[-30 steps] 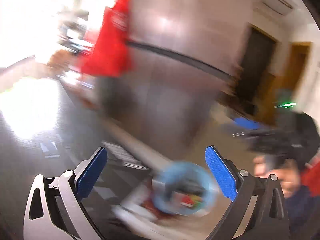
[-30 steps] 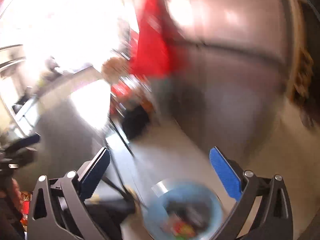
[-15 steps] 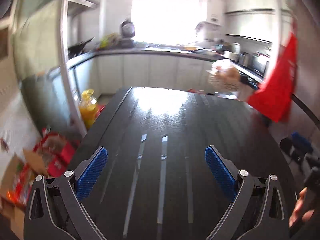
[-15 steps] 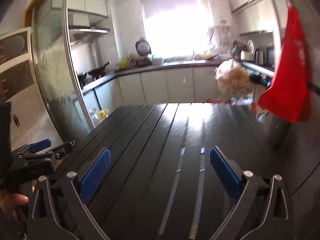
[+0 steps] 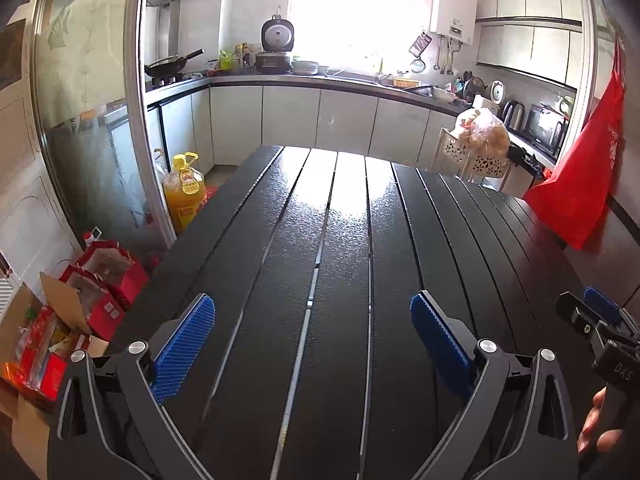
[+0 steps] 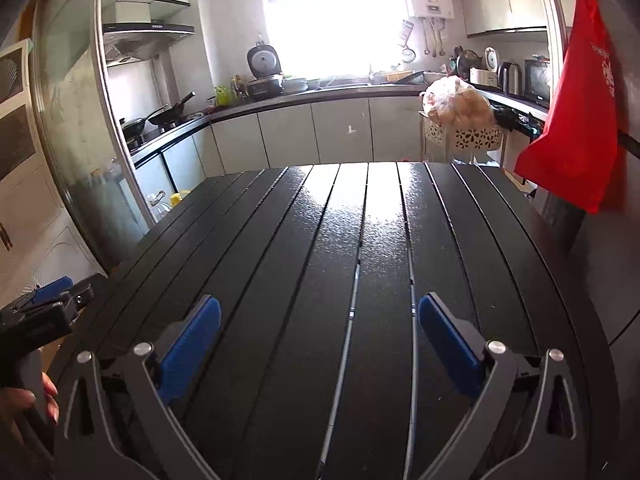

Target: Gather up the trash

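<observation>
My left gripper [image 5: 312, 312] is open and empty, held over the near end of a black slatted table [image 5: 344, 216]. My right gripper [image 6: 320, 312] is open and empty over the same table [image 6: 360, 232]. Each gripper shows at the edge of the other's view: the right gripper [image 5: 596, 316] at the right, the left gripper [image 6: 52, 292] at the left. No trash lies on the table top in either view. No trash bin is in view.
Red bags and an open cardboard box of packets [image 5: 60, 320] sit on the floor left of the table. A yellow oil jug [image 5: 185, 190] stands by the glass partition. A red bag [image 6: 576, 120] hangs at the right. A basket with a bagged item [image 6: 460, 120] stands beyond the table.
Both grippers swung up from a blue bin of trash on the floor beside the fridge to face across the table toward the kitchen. Both stayed open and empty.
</observation>
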`<state>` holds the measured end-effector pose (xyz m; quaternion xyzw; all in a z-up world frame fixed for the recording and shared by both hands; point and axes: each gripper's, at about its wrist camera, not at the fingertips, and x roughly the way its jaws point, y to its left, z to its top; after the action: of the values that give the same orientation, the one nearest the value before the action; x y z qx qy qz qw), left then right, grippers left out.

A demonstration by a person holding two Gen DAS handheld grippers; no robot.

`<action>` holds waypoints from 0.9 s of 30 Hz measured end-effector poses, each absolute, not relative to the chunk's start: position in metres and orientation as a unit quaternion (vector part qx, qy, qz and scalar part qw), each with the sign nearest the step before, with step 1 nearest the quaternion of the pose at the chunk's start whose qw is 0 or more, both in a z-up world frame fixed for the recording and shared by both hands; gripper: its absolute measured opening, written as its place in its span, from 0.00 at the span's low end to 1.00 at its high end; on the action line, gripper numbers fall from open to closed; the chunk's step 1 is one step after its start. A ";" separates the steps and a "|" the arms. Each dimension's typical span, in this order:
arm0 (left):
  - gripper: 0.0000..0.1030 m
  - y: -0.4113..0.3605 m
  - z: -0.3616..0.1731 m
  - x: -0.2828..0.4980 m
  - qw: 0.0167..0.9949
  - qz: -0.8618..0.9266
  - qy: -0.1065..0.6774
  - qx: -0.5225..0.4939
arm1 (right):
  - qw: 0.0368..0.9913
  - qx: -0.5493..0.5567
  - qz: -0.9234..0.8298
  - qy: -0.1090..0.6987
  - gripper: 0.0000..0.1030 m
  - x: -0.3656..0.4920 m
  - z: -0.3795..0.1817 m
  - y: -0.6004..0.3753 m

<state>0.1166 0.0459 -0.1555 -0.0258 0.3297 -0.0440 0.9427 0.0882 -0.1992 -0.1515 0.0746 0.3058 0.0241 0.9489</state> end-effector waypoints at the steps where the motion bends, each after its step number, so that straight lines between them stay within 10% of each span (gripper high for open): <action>1: 0.92 0.044 -0.157 0.118 0.942 -0.045 0.331 -0.024 | 0.949 0.075 0.023 0.306 0.97 0.087 -0.153 -0.203; 27: 0.92 0.024 -0.154 0.115 0.946 -0.043 0.322 -0.001 | 0.946 0.074 0.012 0.315 0.97 0.083 -0.156 -0.213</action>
<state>0.1148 0.0241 -0.1535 -0.0006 0.3220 -0.0432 0.9458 0.0834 -0.2133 -0.1555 0.0745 0.3150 0.0120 0.9461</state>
